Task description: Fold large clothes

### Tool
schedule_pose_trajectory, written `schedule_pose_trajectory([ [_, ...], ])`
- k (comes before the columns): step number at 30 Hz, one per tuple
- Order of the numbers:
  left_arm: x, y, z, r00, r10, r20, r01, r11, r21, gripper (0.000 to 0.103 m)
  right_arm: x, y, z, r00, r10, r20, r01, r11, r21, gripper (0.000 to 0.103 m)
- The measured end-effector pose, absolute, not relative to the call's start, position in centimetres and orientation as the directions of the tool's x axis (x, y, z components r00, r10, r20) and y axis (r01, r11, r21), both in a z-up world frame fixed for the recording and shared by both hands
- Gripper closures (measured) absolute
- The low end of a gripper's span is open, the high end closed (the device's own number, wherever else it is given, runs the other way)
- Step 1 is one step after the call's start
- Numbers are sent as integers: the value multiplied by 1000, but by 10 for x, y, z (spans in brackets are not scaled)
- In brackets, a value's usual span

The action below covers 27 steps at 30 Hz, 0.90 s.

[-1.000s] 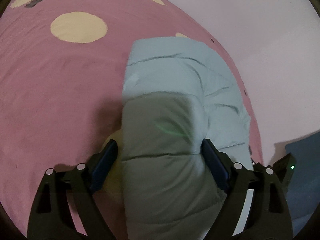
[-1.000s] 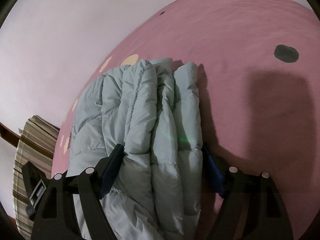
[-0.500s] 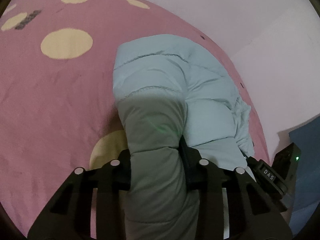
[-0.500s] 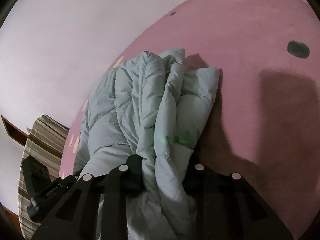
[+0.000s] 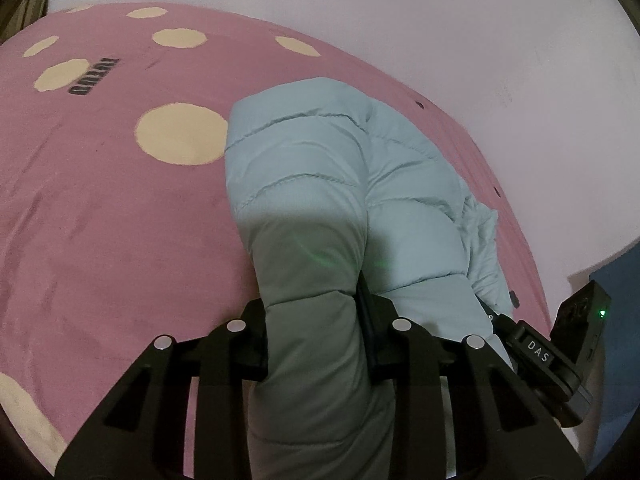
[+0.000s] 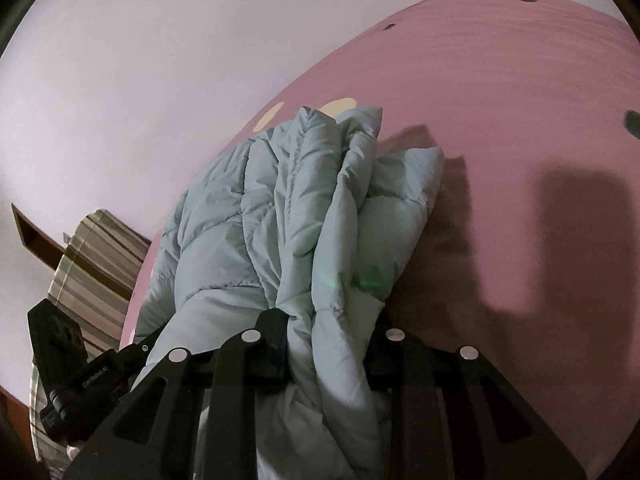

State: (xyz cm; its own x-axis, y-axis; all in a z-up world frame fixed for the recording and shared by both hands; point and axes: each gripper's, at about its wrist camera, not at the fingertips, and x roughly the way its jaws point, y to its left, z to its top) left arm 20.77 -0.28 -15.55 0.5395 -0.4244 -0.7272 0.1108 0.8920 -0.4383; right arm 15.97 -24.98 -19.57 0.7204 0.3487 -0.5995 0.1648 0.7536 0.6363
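**A:** What does the left camera show?

**B:** The left gripper [image 5: 314, 320] pinching a thick quilted roll of a pale blue-grey jacket [image 5: 320, 184], black fingers [image 5: 370, 336] pressed into the padding on both sides. The jacket runs forward from the jaws across a pink blanket [image 5: 100, 220] with cream dots [image 5: 182, 136] and a dark printed word near its far edge. A white wall [image 5: 440, 20] stands behind.

**A:** And the right camera?

**B:** The right gripper [image 6: 326, 332] clamped on a bunched, creased edge of the same jacket [image 6: 288, 208], folds of fabric squeezed between its fingers [image 6: 274, 332]. The jacket lies on the blanket [image 6: 520, 100] near its wall-side edge, casting a shadow to its right.

**A:** Do the two see each other?

**B:** Yes. The right gripper shows at the lower right of the left view, a green light lit on it; the left gripper sits at the lower left of the right view, beside a striped cloth [image 6: 92, 264].
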Motion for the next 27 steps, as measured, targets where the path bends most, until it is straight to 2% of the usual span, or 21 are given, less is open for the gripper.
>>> schedule_pose_trajectory([
  [7,202,38,-148,577,-397,-713,51,889,-454,72,187,-215,-186,710,392,-586,100,767,634,78],
  [18,255,85,-124,651,-347,-675,10,893,-450,72,255,-176,-175,717,443,-538,10,765,644,78],
  [27,307,108,-146,637,-341,-691,-3,895,-445,72,290,-164,-189,706,450,-547,20,759,650,78],
])
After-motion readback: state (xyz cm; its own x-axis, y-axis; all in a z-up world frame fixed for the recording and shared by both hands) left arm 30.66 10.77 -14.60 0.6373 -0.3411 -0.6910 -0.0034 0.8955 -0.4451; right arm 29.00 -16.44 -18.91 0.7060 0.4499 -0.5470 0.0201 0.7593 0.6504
